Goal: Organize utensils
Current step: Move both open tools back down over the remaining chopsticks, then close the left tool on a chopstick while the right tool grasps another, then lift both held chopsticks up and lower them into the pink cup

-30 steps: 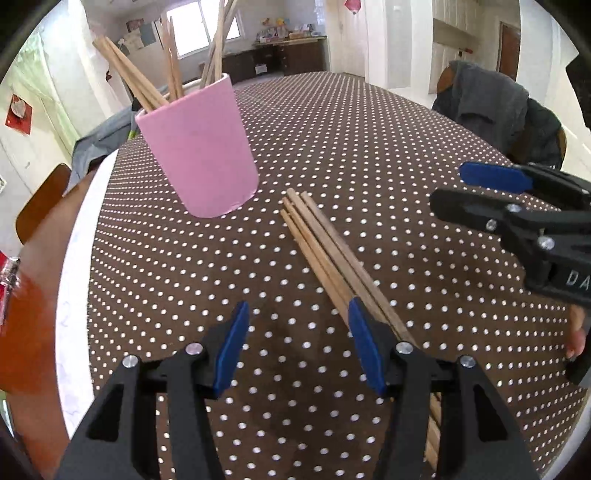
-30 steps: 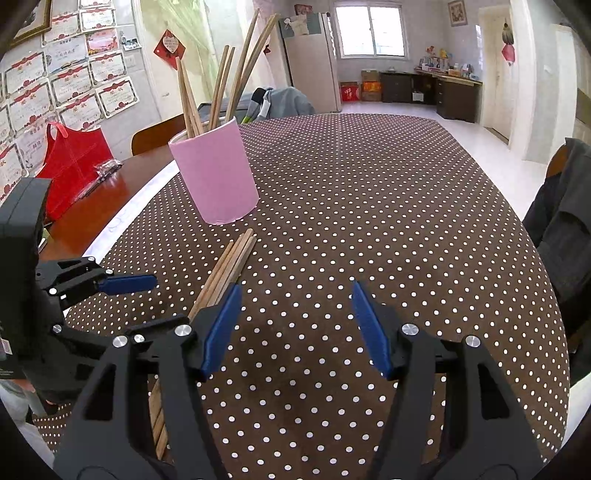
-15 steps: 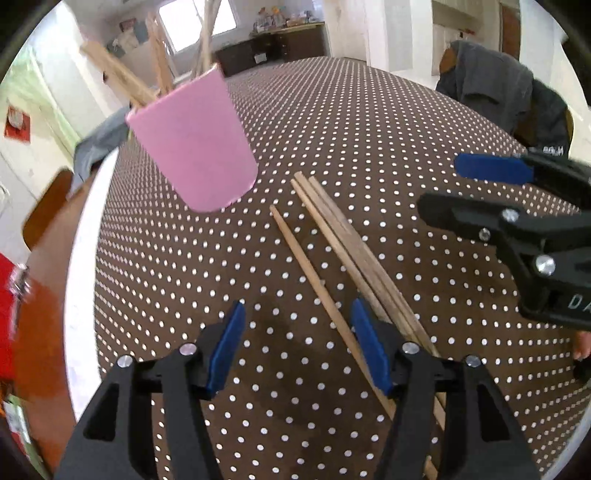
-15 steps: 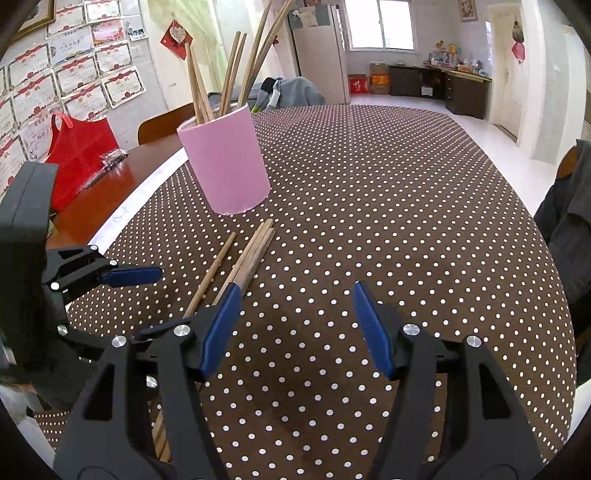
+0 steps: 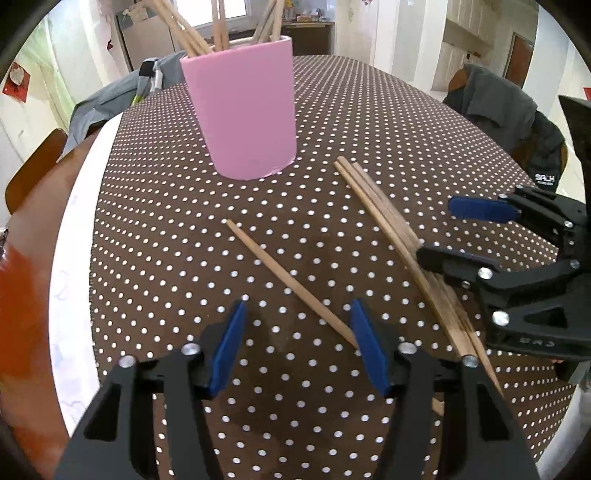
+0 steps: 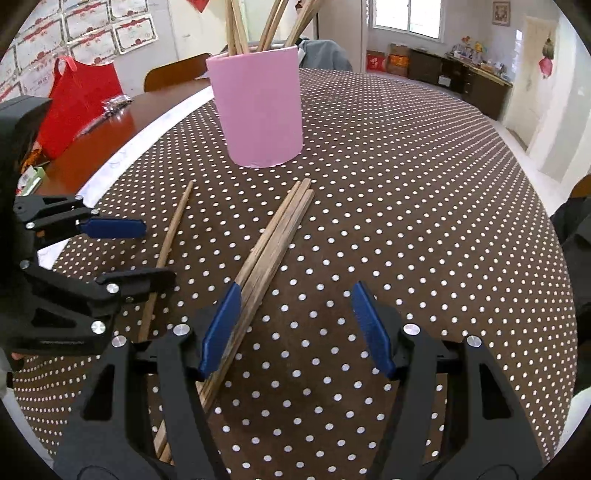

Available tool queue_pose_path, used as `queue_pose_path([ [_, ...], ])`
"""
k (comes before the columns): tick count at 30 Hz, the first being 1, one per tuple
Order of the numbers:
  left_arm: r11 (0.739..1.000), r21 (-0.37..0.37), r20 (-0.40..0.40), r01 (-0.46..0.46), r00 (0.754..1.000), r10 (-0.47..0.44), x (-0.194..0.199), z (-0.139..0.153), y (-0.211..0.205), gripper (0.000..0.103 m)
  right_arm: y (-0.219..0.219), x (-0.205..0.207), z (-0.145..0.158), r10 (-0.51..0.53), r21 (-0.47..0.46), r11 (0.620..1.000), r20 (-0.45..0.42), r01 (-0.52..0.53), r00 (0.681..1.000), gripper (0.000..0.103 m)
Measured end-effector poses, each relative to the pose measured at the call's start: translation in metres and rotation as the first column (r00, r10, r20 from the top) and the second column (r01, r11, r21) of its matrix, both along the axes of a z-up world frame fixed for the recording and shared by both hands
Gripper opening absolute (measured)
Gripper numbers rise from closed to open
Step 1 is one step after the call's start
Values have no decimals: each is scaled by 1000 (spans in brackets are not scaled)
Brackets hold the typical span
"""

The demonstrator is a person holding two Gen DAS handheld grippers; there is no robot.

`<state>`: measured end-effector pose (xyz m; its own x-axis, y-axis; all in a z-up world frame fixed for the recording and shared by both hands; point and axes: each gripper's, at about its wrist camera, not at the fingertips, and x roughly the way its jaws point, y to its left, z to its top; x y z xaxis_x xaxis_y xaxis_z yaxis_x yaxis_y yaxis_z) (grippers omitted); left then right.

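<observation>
Lighting: bright, even daylight from windows (image 6: pixel 406 16) at the far wall; window panes blown out. Shadows: soft, faint on the polka-dot tablecloth (image 5: pixel 369 110). Optics: strong fisheye bowing, black corner vignette. Focus: sharp centre, slightly soft background.

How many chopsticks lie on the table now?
About 4: a single chopstick lies apart, and a bundle of about three lies beside it, near the pink cup. The bundle may hide more.

Looking down on a dotted desk (image 6: pixel 424 206). Standing at twelve o'clock: pink cup (image 6: pixel 260 110) holding chopsticks. Lying centre: chopstick bundle (image 6: pixel 275 240), touching the right claw's (image 6: pixel 295 328) left pad. Closing at nine o'clock: left claw (image 6: pixel 122 251), straddling a single chopstick (image 6: pixel 171 236).
</observation>
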<state>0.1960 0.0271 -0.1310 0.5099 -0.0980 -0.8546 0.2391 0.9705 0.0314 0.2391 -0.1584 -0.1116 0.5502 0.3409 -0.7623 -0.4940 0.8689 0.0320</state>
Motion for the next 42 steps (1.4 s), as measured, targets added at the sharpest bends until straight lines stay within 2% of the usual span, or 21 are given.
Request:
queue_pose_path([
  [4,1000,1,7,12,1000,-12,2,0,-5,43,2,2,1,-9,-25,1000,-6,9,1000,62],
  [8,1000,-2,6,7,1000,-7,9,0,-8,40,-2,2,0,-8,-37,999,-24,7,1000,62],
  [11,1000,1,7,9,1000,-9,14,1,-12,34,5,4,-3,-3,-76,997,-27,1,1000,62],
  [13,1000,1,3,18,1000,-18,16,2,-15,28,7,8,-1,14,-77,997,-49,-17,999,54],
  [15,1000,1,-3,27,1000,-27,17,2,-17,25,7,12,2,25,-85,996,-65,-30,998,37],
  [19,1000,-5,-24,30,999,-30,21,3,-11,16,0,22,6,41,-80,995,-125,-51,991,29],
  [21,999,-18,-39,29,999,-29,24,4,-7,14,-3,27,7,37,-79,996,-153,-50,988,22],
  [26,1000,-13,-52,14,999,-15,33,4,-7,12,-6,32,8,49,-57,997,-198,-61,979,13],
  [35,1000,-7,-49,7,999,-7,34,5,-10,10,-12,39,9,64,-13,998,-222,-68,973,7],
  [42,1000,-21,-33,6,999,-6,29,5,-9,6,-25,41,6,65,45,997,-226,-56,972,6],
])
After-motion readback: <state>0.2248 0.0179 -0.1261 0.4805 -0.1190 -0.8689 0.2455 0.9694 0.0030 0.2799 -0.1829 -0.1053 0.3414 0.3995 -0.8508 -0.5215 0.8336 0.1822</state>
